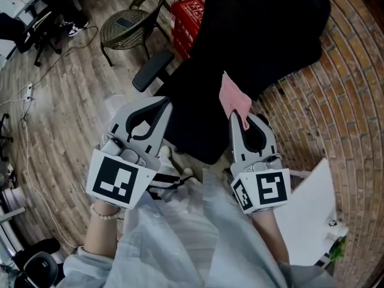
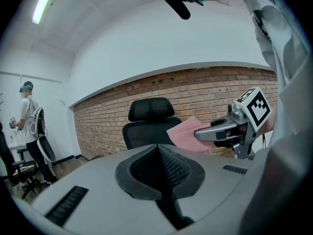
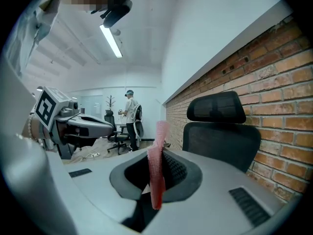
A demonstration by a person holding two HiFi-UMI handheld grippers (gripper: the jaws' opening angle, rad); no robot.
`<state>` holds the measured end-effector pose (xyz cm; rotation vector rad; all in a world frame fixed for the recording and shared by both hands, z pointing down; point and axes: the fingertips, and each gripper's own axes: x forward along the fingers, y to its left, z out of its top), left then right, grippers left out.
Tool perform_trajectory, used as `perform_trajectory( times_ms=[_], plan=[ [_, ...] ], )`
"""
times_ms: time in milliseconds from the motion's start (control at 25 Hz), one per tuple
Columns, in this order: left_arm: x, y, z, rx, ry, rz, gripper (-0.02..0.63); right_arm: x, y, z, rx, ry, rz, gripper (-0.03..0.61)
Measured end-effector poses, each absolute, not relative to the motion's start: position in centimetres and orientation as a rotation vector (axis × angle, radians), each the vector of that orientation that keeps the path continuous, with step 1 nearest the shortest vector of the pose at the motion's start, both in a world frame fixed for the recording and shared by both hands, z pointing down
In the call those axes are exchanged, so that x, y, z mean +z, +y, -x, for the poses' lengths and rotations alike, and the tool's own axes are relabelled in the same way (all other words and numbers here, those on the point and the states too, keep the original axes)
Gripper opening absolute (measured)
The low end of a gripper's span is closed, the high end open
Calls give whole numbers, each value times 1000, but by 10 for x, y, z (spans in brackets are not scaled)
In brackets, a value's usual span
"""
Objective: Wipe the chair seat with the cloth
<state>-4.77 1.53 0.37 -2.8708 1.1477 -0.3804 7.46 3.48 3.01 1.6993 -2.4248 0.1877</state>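
**A:** What do we have from the head view?

**B:** We look down on a black mesh office chair beside a red brick wall. Its seat lies just ahead of our two tools. Our right gripper pinches a small pink cloth, which stands up from the fingertips over the seat's near edge. We cannot tell whether the cloth touches the seat. Our left gripper is at the seat's left side, near the padded armrest.

**A:** And past the chair?

**B:** We see a brown wicker chair and a red box on the wooden plank floor.

**A:** What does the left gripper view give us?

**B:** Its jaws are pressed together, the dark pads meeting in a single seam with nothing between them. Beyond them the office chair faces us. Our right gripper reaches in from the right and holds the cloth in front of the backrest. A person in a cap stands at the far left.

**A:** And the right gripper view?

**B:** There the jaws are closed on the cloth. It is a thin pink fold, upright between the pads and rising above them. The office chair is to the right, against the brick. Our left gripper shows at the left. In the distance a second person stands under a ceiling strip light.
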Motion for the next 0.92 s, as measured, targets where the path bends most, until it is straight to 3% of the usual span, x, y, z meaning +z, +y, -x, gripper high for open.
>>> perform_trajectory(
  times_ms=[920],
  plan=[
    [7,17,30,-418,1143,2857,18,36,36,-83,202,-2456,-1670,54]
  ],
)
